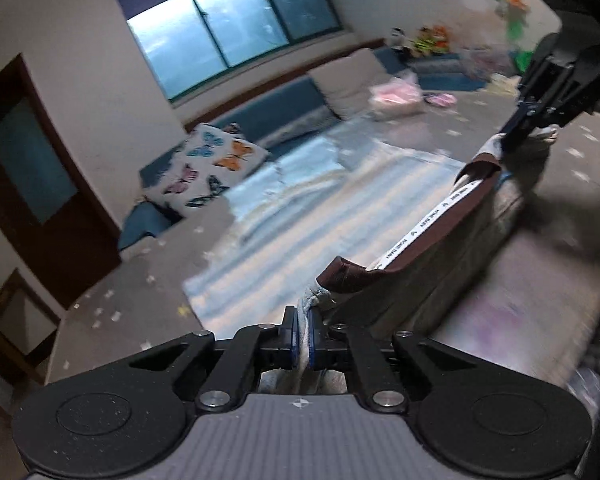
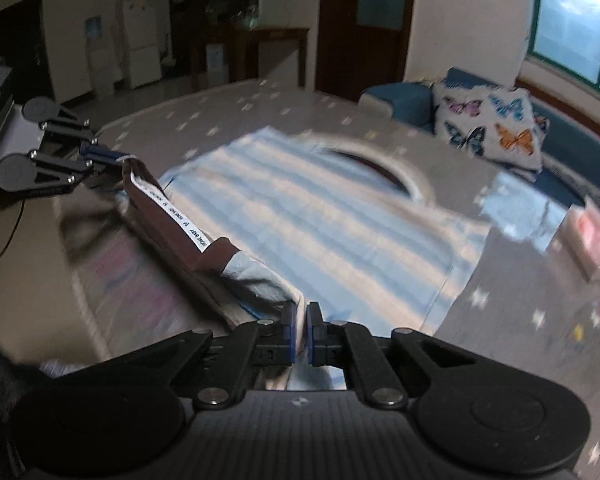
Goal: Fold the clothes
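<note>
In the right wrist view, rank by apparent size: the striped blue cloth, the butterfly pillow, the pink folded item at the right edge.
1. Striped blue cloth, easily the largest.
2. Butterfly pillow.
3. Pink folded item, smallest, though cut off by the frame edge and blurred, so its place below the pillow is unsure.

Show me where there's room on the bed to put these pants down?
Bare grey sheet lies right of the striped cloth, before the pink bundle. More lies beyond it, toward the butterfly pillow. The middle is taken by the striped cloth. Both grippers, left and right, hold the pants over its near edge.
</note>
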The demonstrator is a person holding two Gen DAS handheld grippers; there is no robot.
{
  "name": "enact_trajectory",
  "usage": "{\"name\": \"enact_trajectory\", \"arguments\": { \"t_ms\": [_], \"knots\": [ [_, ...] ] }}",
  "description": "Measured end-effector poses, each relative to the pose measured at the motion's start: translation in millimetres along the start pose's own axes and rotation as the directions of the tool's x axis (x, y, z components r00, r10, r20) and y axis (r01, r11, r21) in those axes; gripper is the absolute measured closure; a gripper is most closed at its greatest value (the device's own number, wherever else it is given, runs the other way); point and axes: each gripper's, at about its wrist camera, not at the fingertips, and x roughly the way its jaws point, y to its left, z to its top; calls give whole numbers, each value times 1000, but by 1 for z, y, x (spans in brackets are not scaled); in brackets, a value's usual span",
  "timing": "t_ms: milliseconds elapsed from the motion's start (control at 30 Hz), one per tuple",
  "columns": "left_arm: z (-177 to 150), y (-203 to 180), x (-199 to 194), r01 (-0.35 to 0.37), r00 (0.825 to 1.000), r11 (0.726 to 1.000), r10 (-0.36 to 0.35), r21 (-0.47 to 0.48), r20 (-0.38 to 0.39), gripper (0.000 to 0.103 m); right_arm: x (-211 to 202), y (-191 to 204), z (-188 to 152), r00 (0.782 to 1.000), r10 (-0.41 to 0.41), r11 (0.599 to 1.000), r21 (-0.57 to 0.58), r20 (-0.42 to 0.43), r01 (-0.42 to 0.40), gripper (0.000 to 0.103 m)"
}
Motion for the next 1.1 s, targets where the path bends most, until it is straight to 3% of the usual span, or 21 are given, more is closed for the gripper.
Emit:
{"name": "enact_trajectory", "arguments": {
  "t_ms": [233, 433, 633, 733, 867, 900, 1000, 1067, 1100],
  "knots": [
    [46, 44, 63, -59, 998, 998, 59, 8, 12, 98, 33, -54, 58, 998, -44, 998, 51, 44, 42, 99],
    [69, 77, 134, -77, 996, 997, 77, 8, -35, 98, 88, -95, 85, 997, -76, 992, 107, 15, 74, 99],
    [66, 96, 199, -70, 991, 996, 64, -54, -120, 97, 152, -133, 101, 995, -96, 977, 187, -36, 101, 99],
    [60, 101, 223, -80, 986, 993, 66, -87, -154, 92, 176, -149, 100, 992, -117, 961, 249, -45, 124, 91],
    [54, 109, 235, -137, 976, 983, 113, -122, -187, 86, 190, -160, 92, 985, -168, 931, 323, -40, 171, 90],
    [53, 113, 236, -144, 975, 980, 117, -135, -188, 83, 189, -159, 92, 984, -174, 930, 323, -33, 175, 90],
    [56, 121, 227, -157, 977, 971, 126, -183, -169, 46, 183, -152, 94, 984, -178, 937, 304, -6, 171, 86],
    [60, 120, 218, -151, 982, 969, 124, -195, -143, 39, 183, -144, 97, 990, -144, 946, 295, -1, 137, 72],
    [62, 117, 216, -141, 984, 970, 116, -199, -136, 29, 185, -138, 99, 992, -129, 951, 283, -3, 124, 72]
  ]
}}
